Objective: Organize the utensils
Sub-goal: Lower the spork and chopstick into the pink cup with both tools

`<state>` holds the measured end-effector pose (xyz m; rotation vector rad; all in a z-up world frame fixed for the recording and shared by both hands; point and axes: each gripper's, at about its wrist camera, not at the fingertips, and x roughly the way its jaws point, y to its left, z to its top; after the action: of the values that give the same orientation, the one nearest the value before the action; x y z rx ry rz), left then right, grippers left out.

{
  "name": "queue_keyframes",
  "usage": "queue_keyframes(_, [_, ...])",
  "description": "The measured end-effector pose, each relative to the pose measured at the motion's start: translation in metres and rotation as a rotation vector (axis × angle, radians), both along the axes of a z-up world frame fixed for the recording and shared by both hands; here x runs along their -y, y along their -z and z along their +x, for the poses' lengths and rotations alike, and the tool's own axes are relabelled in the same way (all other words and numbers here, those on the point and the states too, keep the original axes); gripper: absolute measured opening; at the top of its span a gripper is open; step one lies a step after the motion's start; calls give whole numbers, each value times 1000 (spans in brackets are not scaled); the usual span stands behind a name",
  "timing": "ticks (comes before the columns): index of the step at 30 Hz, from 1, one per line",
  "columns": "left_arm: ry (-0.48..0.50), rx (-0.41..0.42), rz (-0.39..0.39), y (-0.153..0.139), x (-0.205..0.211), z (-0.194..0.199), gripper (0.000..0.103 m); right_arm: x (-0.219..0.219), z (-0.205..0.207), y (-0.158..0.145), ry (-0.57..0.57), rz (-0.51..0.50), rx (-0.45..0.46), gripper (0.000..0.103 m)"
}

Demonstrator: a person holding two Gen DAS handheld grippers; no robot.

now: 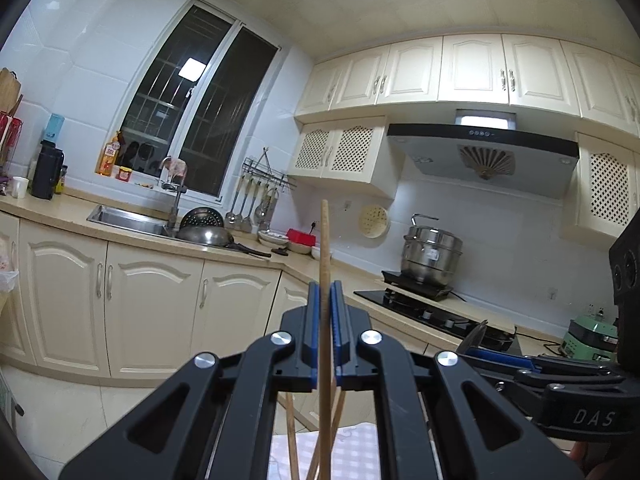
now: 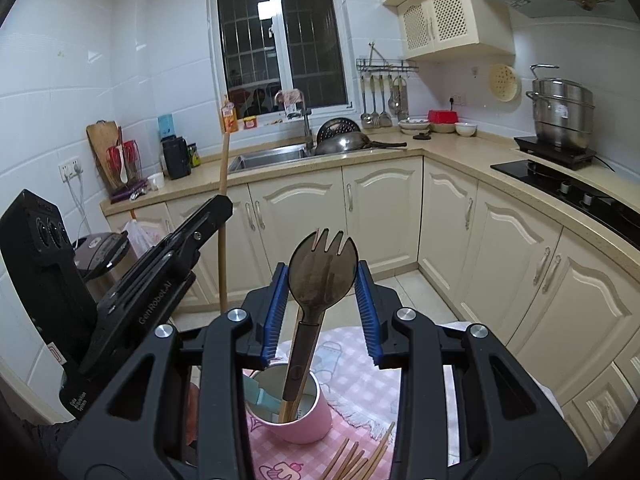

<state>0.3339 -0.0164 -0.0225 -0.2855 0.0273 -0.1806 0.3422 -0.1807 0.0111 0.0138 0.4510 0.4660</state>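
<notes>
My left gripper (image 1: 325, 286) is shut on a wooden chopstick (image 1: 325, 232) that stands upright between its blue pads. In the right wrist view the same chopstick (image 2: 222, 184) rises past that gripper's tip (image 2: 222, 204). My right gripper (image 2: 322, 267) grips a dark translucent spork (image 2: 320, 280) by the sides of its head, the handle slanting down toward a pink cup (image 2: 308, 428). The cup holds chopsticks and a light blue utensil. Several loose chopsticks (image 2: 356, 464) lie on the pink checked cloth (image 2: 352, 376) in front of the cup. The right gripper (image 1: 480, 344) also shows in the left wrist view.
An L-shaped counter (image 2: 452, 152) runs along the walls with a sink (image 2: 272, 156), a wok (image 2: 344, 144), a black stove (image 2: 576, 188) and a steel steamer pot (image 2: 560, 112). Cream cabinets (image 2: 380, 216) stand below it. A rice cooker (image 2: 100, 248) sits at left.
</notes>
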Motion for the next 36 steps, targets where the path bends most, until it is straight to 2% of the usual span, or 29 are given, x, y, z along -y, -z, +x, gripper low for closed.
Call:
queue_keyframes(16, [-21,-38,24,30,4,16,5,-17,18,26,-57,-49,-72,33])
queue_keyframes(21, [-32,-52,25,36,0,17,6,-20,22,35,-81,-27,-128,33])
queue_keyframes(36, [-31,-47,4,33,-9,18,6,-10,21,32,-44,-2,-110,33])
